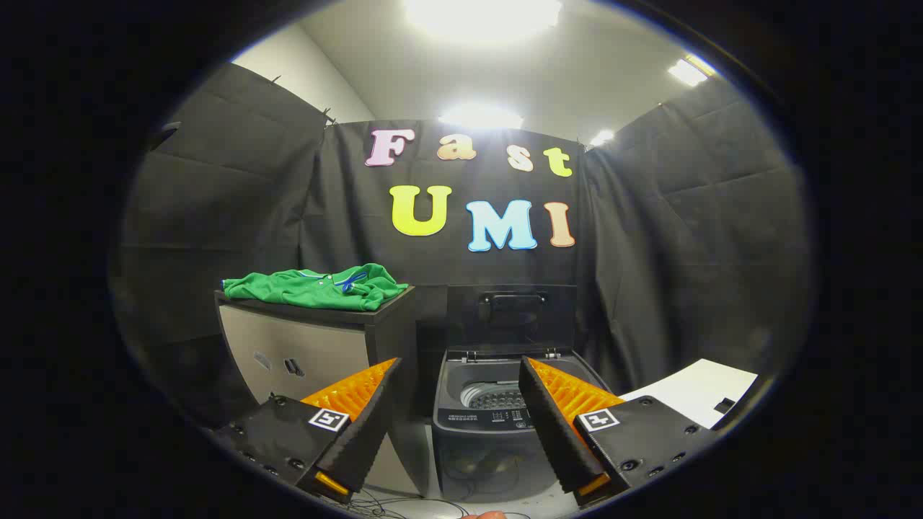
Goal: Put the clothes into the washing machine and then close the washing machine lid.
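Fingers (458, 364) spread apart, empty. Green clothes (315, 286) heaped on cabinet (310, 353), beyond left finger. Washing machine (505, 411) ahead between fingers, lid (513, 316) raised upright.

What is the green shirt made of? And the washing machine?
The green shirt looks like soft knit cloth: it lies crumpled in folds on the cabinet. The washing machine seems grey matte plastic, with a shiny perforated metal drum. The hand-held gripper is open.
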A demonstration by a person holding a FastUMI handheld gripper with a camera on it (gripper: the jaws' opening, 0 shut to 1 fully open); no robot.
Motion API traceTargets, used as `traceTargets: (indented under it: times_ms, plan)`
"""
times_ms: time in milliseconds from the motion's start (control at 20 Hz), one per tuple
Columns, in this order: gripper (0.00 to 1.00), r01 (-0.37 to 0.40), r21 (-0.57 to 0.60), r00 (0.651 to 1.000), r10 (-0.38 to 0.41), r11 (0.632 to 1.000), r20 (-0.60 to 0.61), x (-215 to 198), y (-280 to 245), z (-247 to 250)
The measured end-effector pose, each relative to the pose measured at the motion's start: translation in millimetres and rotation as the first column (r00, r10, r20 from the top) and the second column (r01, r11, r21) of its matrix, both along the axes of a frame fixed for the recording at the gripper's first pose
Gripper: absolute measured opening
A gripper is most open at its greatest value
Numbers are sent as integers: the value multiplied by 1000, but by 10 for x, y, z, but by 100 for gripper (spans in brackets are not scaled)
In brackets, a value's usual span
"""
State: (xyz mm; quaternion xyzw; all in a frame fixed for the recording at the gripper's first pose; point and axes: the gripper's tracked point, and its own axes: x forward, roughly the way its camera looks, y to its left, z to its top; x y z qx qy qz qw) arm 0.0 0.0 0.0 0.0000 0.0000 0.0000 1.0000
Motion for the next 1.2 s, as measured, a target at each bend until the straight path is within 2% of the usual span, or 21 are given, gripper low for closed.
traceTargets:
  times_ms: [1200]
  plan:
    - [99, 9, -28, 1000, -9, 1000, -19, -15, -59, -45]
